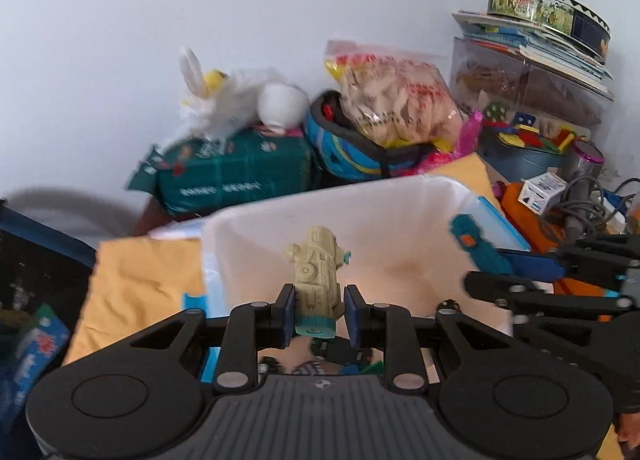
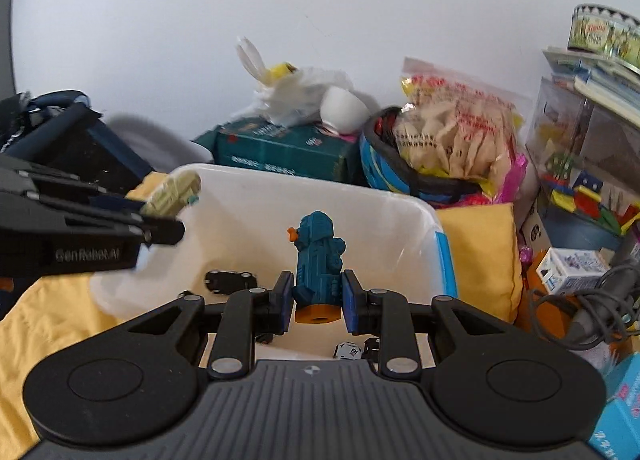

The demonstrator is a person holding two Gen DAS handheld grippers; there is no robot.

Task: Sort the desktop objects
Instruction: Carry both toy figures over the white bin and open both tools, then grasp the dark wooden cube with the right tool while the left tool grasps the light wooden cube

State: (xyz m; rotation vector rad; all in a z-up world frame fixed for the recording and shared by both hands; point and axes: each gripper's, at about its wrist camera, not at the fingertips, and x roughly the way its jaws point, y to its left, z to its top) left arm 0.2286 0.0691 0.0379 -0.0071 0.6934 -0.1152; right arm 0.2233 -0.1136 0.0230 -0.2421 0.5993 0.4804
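My left gripper [image 1: 319, 306] is shut on a cream toy robot [image 1: 318, 280] with a teal base, held above the white plastic bin [image 1: 320, 199]. My right gripper [image 2: 315, 296] is shut on a blue toy robot [image 2: 318, 260] with an orange base, also over the white bin [image 2: 304, 187]. In the left wrist view the right gripper [image 1: 508, 260] enters from the right with the blue toy [image 1: 476, 244]. From the right wrist camera the left gripper [image 2: 160, 219] comes in at the left, carrying the cream toy [image 2: 172, 191]. A black toy car [image 2: 230, 280] and a white die [image 2: 347, 351] lie in the bin.
A yellow cloth [image 2: 476, 256] covers the table under the bin. Behind stand a green tissue pack [image 2: 280, 151], a white bag [image 2: 296, 95], a blue helmet [image 1: 352, 151] holding a snack bag [image 2: 452, 131], clear boxes with colourful blocks [image 1: 528, 135], a round tin [image 1: 548, 11] and grey cables [image 2: 592, 312].
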